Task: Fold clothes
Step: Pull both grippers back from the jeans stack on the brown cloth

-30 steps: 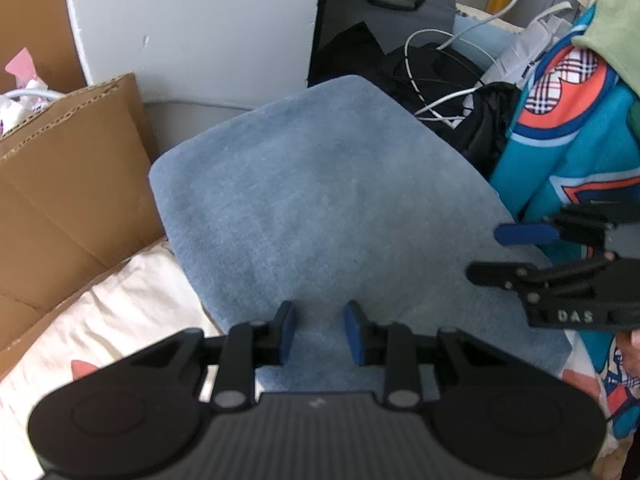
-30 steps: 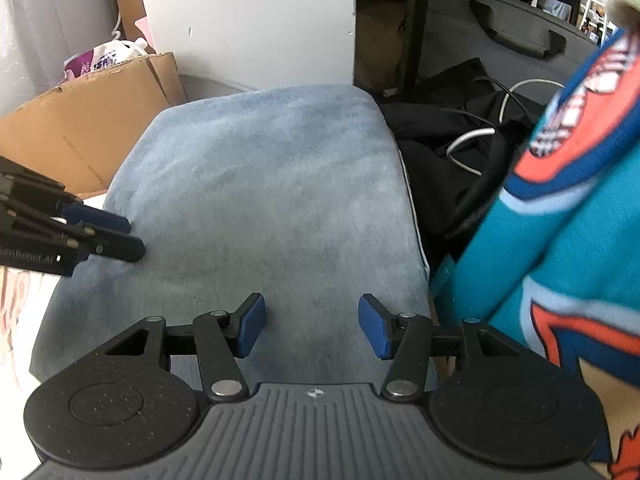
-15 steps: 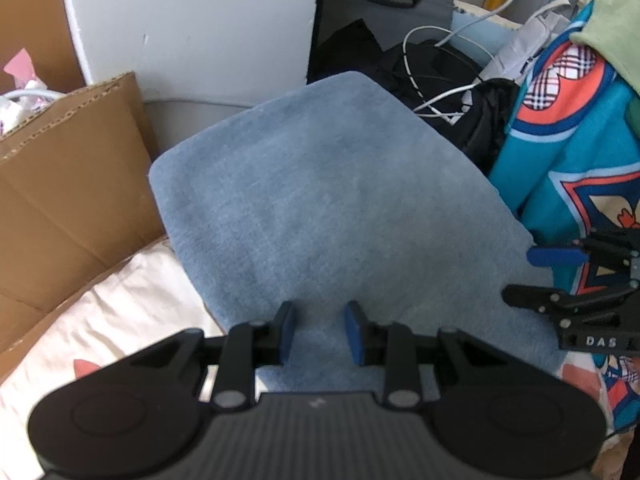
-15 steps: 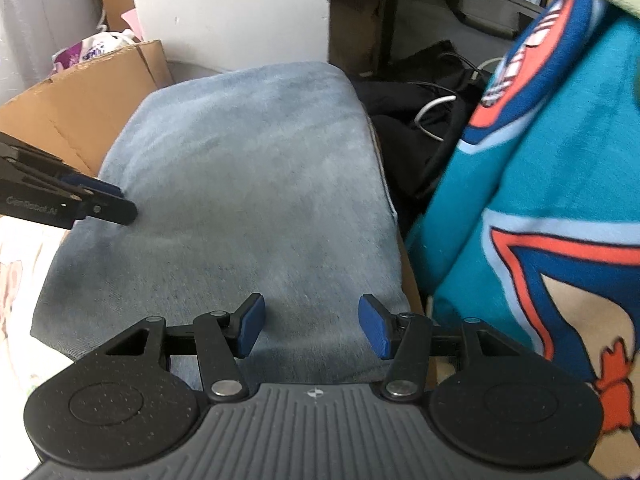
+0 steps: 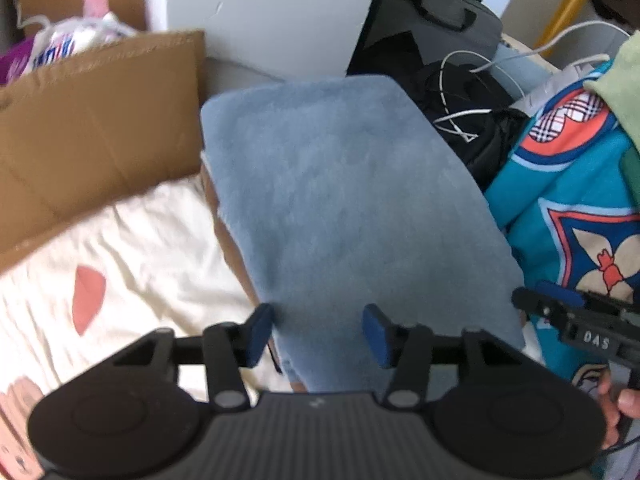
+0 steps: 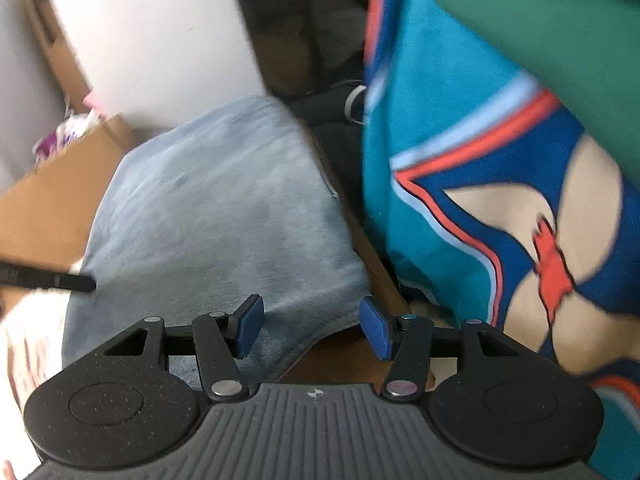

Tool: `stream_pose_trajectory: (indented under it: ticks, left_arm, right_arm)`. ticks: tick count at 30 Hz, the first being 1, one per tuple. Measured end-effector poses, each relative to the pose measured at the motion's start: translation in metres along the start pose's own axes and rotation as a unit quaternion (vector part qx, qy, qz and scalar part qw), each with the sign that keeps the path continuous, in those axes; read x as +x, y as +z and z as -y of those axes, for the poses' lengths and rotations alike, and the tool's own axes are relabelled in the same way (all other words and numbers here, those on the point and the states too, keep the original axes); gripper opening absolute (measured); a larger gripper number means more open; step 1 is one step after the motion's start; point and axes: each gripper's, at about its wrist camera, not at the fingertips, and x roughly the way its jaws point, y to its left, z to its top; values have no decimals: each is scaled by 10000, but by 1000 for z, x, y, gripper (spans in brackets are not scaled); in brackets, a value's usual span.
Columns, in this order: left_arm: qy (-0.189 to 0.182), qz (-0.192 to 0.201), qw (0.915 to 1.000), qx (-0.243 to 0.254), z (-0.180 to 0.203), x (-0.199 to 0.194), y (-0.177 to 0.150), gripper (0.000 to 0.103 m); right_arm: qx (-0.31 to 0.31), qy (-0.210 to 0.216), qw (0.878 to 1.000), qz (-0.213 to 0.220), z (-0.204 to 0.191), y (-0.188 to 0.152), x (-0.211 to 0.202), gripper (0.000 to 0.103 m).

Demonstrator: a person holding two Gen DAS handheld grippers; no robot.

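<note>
A folded light-blue fleece cloth (image 5: 352, 200) lies flat between a cardboard box and a teal patterned garment (image 5: 568, 208). My left gripper (image 5: 318, 334) hovers over the cloth's near edge. Its jaws are opening, with fabric below them but not pinched. My right gripper (image 6: 312, 328) hangs over the cloth's (image 6: 216, 216) near right corner. Its jaws are also opening, and nothing is pinched between its pads. The right gripper (image 5: 560, 312) shows at the right edge of the left wrist view. One left finger (image 6: 60, 280) pokes in from the left of the right wrist view.
The cardboard box (image 5: 92, 128) stands at the left, above cream bedding with pink patches (image 5: 120, 264). Behind the cloth are black clothing with white cables (image 5: 460, 120) and a grey case (image 5: 436, 28). The teal garment (image 6: 500, 184) fills the right. A hand (image 5: 624, 400) holds the right gripper.
My left jaws have spread wider over the cloth's edge. The right gripper has rolled and slid right, towards the teal garment and the cloth's near corner.
</note>
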Motion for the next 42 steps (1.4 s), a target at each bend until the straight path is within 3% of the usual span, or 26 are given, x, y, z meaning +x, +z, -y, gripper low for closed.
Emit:
stream_pose_trajectory:
  ticks: [4,7,12,15,18,20,24,28,32,33,36,37,42]
  left_arm:
    - [-263,-94,9991,-307,-7,5,-19,53]
    - [-439,-80,9980,-452,-12,5,-28,39]
    - [-524,-213,9969,-542,-15,2,-37,30]
    - [-541,-272,9965,-569,-17,-2,-41,25]
    - [-619,-357,9951,-679,-22,-7,-42,23]
    - [-643,-392,9948,-684,-24,-12,-44,22]
    - [-686,-382,9946,-682,-24,-19,-47,22]
    - [-642,-454,9943,-715,-24,-18,-51,22]
    - [-604,-458,9946,-711,-21,-20,-54,22]
    - [-588,-466,9947,-703,-21,-21,-54,22]
    - [-520,-492,9952,-659,-20,-23,-54,22]
    - [-490,-495,9955,-637,-19,-24,-53,21]
    - [-239,-553,9968,-530,-16,-28,-51,18]
  right_arm:
    - [552,316,9980,-65,10,-8,10,64]
    - [974,596,9934,-131,16,-15,18,64]
    - [1542,1141,9807,-383,26,-31,34,63]
    - [1503,1444,9772,-391,27,-36,35,42]
    - [1393,1555,9768,-475,27,-37,31,32]
    - [1430,1639,9746,-524,29,-39,28,32]
    - [1667,1760,9685,-563,36,-47,26,37]
    - [1862,1741,9652,-585,36,-52,40,63]
    - [2169,2020,9536,-531,42,-59,50,63]
    - [2289,2129,9482,-561,44,-61,53,61]
    - [2433,2419,9376,-568,44,-67,54,29]
    - [2440,2474,9360,-566,44,-68,53,25]
    - [2348,2453,9390,-551,39,-64,49,21]
